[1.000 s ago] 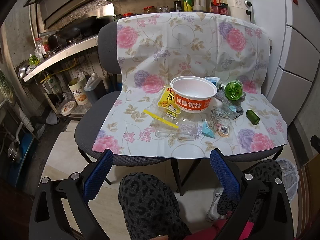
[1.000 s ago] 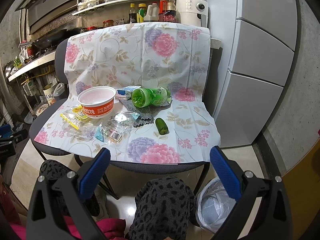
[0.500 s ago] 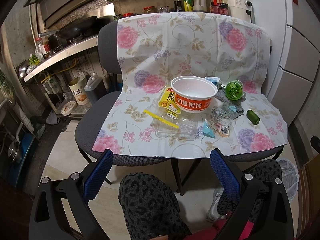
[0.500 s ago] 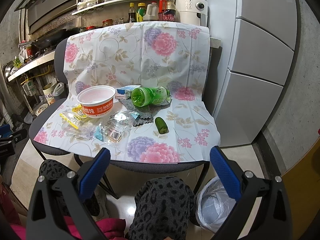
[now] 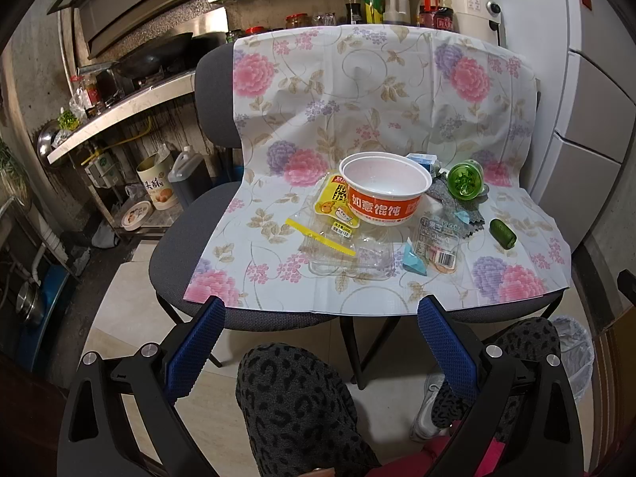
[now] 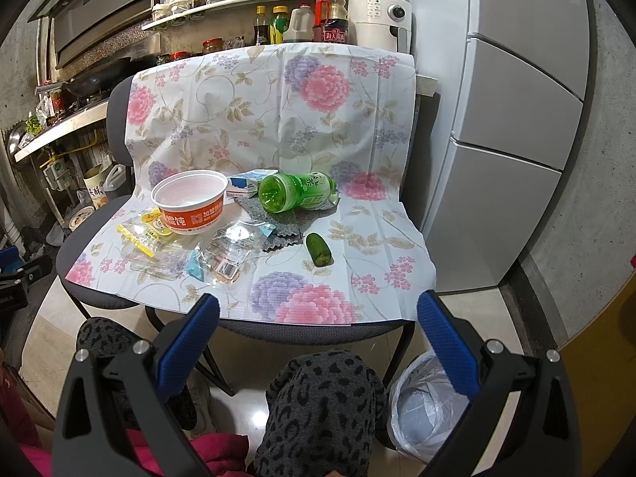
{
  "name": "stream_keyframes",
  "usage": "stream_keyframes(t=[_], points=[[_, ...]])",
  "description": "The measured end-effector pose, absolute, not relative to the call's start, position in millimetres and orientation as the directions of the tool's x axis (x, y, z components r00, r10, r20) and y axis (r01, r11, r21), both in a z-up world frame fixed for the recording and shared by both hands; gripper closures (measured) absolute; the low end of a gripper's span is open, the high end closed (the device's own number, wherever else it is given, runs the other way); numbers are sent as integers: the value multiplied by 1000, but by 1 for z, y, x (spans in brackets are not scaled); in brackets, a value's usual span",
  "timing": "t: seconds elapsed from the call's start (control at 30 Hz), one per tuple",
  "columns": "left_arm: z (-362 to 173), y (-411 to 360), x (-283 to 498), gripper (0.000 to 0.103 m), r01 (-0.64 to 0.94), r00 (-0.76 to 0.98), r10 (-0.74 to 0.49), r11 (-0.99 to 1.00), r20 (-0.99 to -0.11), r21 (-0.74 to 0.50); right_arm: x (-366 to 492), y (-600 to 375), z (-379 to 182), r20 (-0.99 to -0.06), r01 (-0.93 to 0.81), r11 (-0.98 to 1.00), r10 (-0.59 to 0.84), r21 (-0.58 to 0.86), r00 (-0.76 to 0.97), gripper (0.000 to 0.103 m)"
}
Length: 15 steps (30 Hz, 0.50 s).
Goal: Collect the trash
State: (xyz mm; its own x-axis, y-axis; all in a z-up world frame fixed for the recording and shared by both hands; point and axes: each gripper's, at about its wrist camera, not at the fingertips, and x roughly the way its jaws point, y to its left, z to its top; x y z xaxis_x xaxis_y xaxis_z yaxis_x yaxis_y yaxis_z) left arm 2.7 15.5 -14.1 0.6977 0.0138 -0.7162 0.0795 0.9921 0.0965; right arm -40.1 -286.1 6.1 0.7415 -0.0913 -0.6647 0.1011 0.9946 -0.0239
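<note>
Trash lies on a floral cloth (image 5: 278, 127) (image 6: 373, 238) draped over two chairs: an orange-and-white paper bowl (image 5: 384, 189) (image 6: 190, 206), a green bottle (image 5: 464, 182) (image 6: 298, 192) on its side, its green cap (image 5: 502, 233) (image 6: 318, 249), a yellow wrapper (image 5: 336, 208) (image 6: 153, 226), clear plastic packaging (image 5: 349, 252) (image 6: 228, 252) and a small blue carton (image 6: 248, 185). My left gripper (image 5: 320, 324) and right gripper (image 6: 318, 320) are both open and empty, held back from the chairs' front edge above a person's knees. A bin lined with a white bag (image 6: 429, 409) (image 5: 572, 353) stands on the floor at the right.
A grey cloth (image 6: 274, 220) lies under the bottle. A fridge (image 6: 516, 127) rises on the right. A kitchen counter with a wok (image 5: 159, 55) and a shelf of bottles (image 6: 302, 24) stand behind the chairs. Containers (image 5: 157, 189) sit on the floor at the left.
The right wrist view has shifted slightly, the trash sitting a little more to the left in it. Both grippers stay open and the left view is unchanged.
</note>
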Motion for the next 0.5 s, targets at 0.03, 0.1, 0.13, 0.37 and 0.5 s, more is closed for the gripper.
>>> stream_keyframes(t=[0.03, 0.1, 0.13, 0.37, 0.5], points=[[-15, 17, 3, 7, 79, 698, 14, 992, -716, 97, -40, -285, 7, -665, 101, 995, -91, -24, 741, 6], [-16, 19, 4, 7, 79, 699, 14, 992, -715, 97, -40, -284, 8, -666, 101, 995, -92, -25, 741, 6], [-9, 9, 1, 7, 79, 698, 14, 992, -716, 97, -40, -284, 8, -665, 100, 995, -91, -24, 741, 6], [-12, 12, 1, 7, 81, 696, 15, 992, -718, 99, -39, -286, 6, -666, 100, 995, -90, -23, 741, 6], [-16, 16, 5, 7, 78, 692, 17, 992, -722, 98, -39, -284, 8, -667, 100, 995, -90, -23, 740, 6]])
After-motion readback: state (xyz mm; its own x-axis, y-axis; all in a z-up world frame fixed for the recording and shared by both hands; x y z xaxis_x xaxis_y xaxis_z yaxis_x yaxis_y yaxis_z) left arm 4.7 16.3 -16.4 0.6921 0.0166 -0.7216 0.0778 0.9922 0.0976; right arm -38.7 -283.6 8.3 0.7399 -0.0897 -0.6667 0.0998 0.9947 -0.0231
